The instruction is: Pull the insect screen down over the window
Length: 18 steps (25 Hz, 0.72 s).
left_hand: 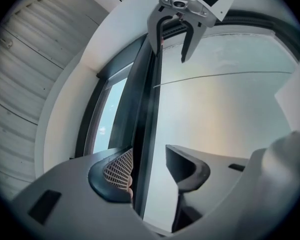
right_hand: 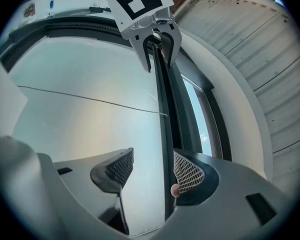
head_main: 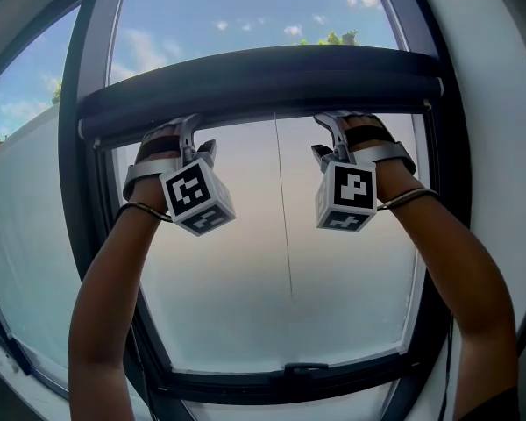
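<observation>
The insect screen's dark pull bar runs across the upper part of the window, and the hazy screen mesh hangs below it. Both grippers are raised to the bar from below. My left gripper stands open with the bar passing between its jaws; the far jaw is clear of it. My right gripper is also open around the bar, with a gap at its left pad. Each gripper view shows the other gripper further along the bar.
A dark window frame surrounds the pane, with a latch on the bottom rail. A thin cord hangs down the middle of the screen. White reveal walls close in on both sides. Sky and treetops show above the bar.
</observation>
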{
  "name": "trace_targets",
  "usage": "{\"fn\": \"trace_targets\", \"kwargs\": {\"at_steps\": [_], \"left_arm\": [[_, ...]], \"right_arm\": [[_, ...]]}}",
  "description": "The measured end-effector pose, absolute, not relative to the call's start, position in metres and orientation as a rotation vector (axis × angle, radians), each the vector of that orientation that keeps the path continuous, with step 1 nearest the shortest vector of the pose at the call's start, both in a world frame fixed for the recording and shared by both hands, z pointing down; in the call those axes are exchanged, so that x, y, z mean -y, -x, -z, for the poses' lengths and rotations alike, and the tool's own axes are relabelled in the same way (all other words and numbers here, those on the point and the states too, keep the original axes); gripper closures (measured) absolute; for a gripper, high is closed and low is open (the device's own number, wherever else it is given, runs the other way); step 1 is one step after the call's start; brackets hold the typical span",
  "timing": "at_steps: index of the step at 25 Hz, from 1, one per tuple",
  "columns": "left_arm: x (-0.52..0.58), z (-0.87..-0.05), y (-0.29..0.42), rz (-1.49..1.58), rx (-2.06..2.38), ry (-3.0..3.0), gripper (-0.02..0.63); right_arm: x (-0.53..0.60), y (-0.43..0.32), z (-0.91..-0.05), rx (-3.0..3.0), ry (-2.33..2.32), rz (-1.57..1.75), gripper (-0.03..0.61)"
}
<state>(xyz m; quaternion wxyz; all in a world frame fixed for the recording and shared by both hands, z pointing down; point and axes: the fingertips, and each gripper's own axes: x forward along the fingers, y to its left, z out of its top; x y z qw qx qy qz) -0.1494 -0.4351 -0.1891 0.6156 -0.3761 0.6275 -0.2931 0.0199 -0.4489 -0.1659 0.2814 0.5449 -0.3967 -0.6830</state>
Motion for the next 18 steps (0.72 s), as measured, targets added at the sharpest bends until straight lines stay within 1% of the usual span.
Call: {"fn": "trace_targets", "kwargs": {"at_steps": [9,18], "left_arm": [[0.453,0.201,0.142,0.677,-1.457,0.887,0.422],[0.475,0.203,0.147,0.787,-1.475,0.886,0.422]], "right_arm": [[0.479,-0.028,0.2,0.957,-1.474,1.768,0.348],[0.489,-0.032,0.201,0.938,-1.441,1.722,0.348]]}}
